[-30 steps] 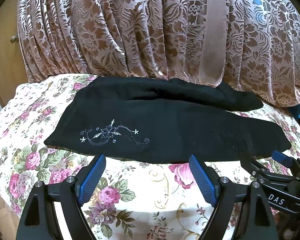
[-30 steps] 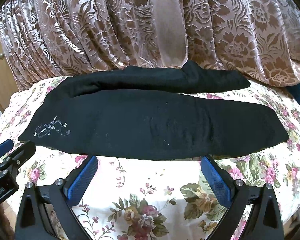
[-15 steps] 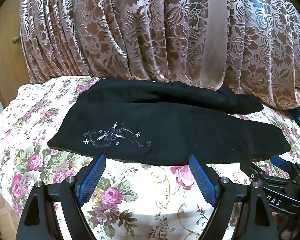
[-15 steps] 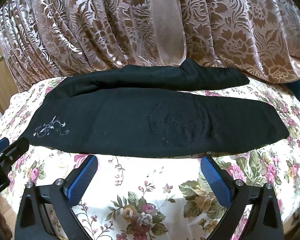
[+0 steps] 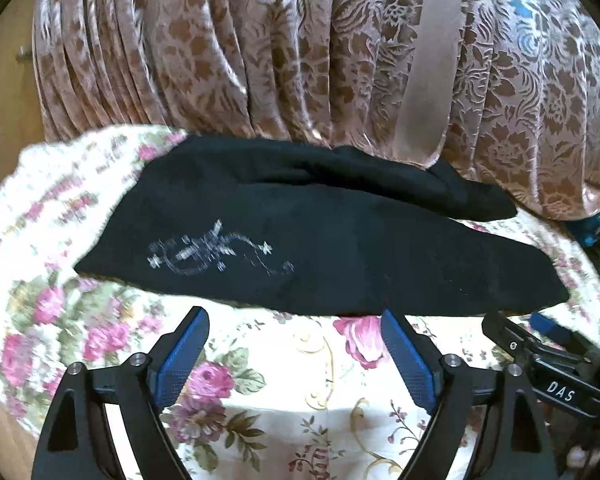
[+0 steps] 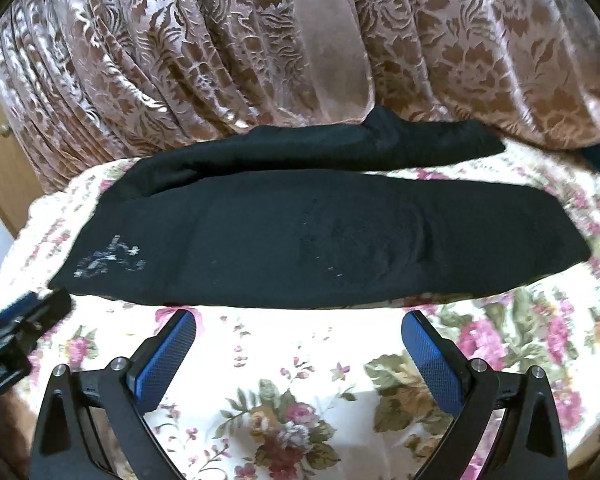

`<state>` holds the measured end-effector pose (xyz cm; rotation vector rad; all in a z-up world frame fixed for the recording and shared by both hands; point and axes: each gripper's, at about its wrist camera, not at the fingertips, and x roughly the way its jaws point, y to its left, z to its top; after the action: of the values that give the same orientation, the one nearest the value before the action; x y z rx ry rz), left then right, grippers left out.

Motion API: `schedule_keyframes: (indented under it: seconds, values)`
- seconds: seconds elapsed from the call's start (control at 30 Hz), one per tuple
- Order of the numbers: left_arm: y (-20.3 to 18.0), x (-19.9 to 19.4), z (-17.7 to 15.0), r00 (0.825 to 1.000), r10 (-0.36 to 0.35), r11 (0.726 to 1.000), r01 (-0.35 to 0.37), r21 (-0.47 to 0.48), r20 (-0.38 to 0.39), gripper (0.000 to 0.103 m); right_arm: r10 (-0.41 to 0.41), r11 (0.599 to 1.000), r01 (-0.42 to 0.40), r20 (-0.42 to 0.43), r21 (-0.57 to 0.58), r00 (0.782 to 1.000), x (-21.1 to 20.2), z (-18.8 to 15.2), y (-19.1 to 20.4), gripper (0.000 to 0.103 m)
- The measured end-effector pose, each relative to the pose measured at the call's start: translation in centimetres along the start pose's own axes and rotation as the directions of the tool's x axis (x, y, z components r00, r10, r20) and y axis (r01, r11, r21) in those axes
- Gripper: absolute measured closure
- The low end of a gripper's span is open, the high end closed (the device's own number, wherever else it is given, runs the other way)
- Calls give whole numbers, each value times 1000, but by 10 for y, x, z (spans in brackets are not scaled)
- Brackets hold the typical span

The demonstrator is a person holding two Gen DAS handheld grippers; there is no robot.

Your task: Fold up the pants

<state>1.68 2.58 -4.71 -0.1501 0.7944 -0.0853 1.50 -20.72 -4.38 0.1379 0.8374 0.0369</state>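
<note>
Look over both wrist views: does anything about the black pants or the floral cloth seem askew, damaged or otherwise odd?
Only mildly. The black pants lie with legs splayed apart, the far leg bunched against the brocade curtain. Pale specks, perhaps lint, dot the near leg. No tear or spill shows. Both grippers, left and right, are open and empty.

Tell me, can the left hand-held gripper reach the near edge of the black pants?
Probably yes: the left hand-held gripper is open just short of the black pants, with only bare floral cloth between.
</note>
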Motion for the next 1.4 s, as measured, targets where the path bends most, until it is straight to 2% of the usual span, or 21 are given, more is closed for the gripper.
schedule_keyframes:
  seconds: [0.07, 0.2, 0.27, 0.37, 0.43, 0.47, 0.53, 0.6, 0.67, 0.73, 0.83, 0.93, 1.0, 1.07, 1.13, 1.2, 1.23, 1.3, 1.33, 1.37, 1.4]
  values:
    - [11, 6, 0, 1000, -12, 999, 11, -30, -17, 0, 74, 996, -72, -26, 51, 997, 3, -2, -11, 0]
    - [48, 12, 4, 999, -41, 992, 40, -117, -4, 0, 132, 980, -120, -65, 160, 989, 9, -6, -40, 0]
    - [75, 21, 8, 998, -52, 984, 46, -171, -28, 0, 169, 957, -146, -73, 252, 983, 11, -9, -66, 0]
    - [120, 37, 13, 994, -76, 964, 55, -259, -72, 1, 174, 924, -137, -73, 357, 982, 10, -13, -105, 0]
    - [154, 47, 14, 994, -67, 934, 33, -355, -83, 6, 171, 899, -129, -64, 417, 983, 8, -15, -131, 1]
    - [167, 51, 15, 994, -59, 922, 20, -387, -91, 14, 171, 885, -129, -57, 447, 984, 7, -16, -143, 4]
    - [195, 61, 17, 994, -48, 884, -4, -468, -99, 22, 181, 846, -135, -41, 516, 983, 7, -18, -170, 6]
    - [214, 70, 17, 992, -76, 847, 14, -532, -96, 23, 189, 812, -141, -26, 567, 982, 7, -20, -191, 9]
    - [228, 79, 19, 991, -98, 811, 29, -584, -87, 26, 210, 767, -158, -11, 622, 978, 10, -24, -212, 15]
    - [236, 87, 21, 992, -103, 791, 38, -611, -72, 27, 239, 726, -190, 17, 660, 971, 14, -28, -227, 17]
    - [242, 100, 27, 993, -95, 762, 26, -648, -72, 36, 262, 695, -219, 43, 685, 964, 20, -28, -236, 20]
    - [238, 109, 37, 992, -73, 761, -14, -649, -107, 59, 284, 665, -253, 75, 702, 956, 28, -24, -241, 23]
    - [235, 115, 40, 988, -110, 763, 12, -646, -112, 68, 298, 646, -268, 87, 715, 951, 34, -23, -246, 31]
    - [231, 116, 45, 987, -111, 783, 14, -622, -118, 86, 325, 624, -287, 93, 727, 941, 47, -17, -243, 38]
    - [227, 113, 48, 989, -98, 803, 13, -595, -110, 92, 339, 616, -293, 89, 731, 936, 57, -13, -237, 39]
    - [225, 111, 50, 990, -92, 810, 13, -587, -106, 96, 333, 634, -283, 77, 720, 940, 66, -7, -229, 42]
    - [224, 110, 51, 991, -90, 809, 12, -587, -103, 96, 331, 646, -278, 67, 711, 941, 73, -2, -223, 48]
    - [224, 105, 53, 993, -82, 806, 13, -592, -90, 97, 323, 672, -260, 41, 693, 946, 80, 2, -216, 73]
    - [225, 101, 53, 994, -82, 803, 20, -596, -77, 97, 304, 696, -232, 14, 679, 952, 85, 4, -213, 93]
    - [225, 95, 54, 995, -80, 802, 25, -596, -65, 97, 274, 709, -203, 1, 676, 962, 85, 6, -213, 95]
    - [224, 90, 56, 996, -79, 804, 34, -594, -51, 97, 274, 707, -208, 9, 676, 962, 84, 6, -214, 96]
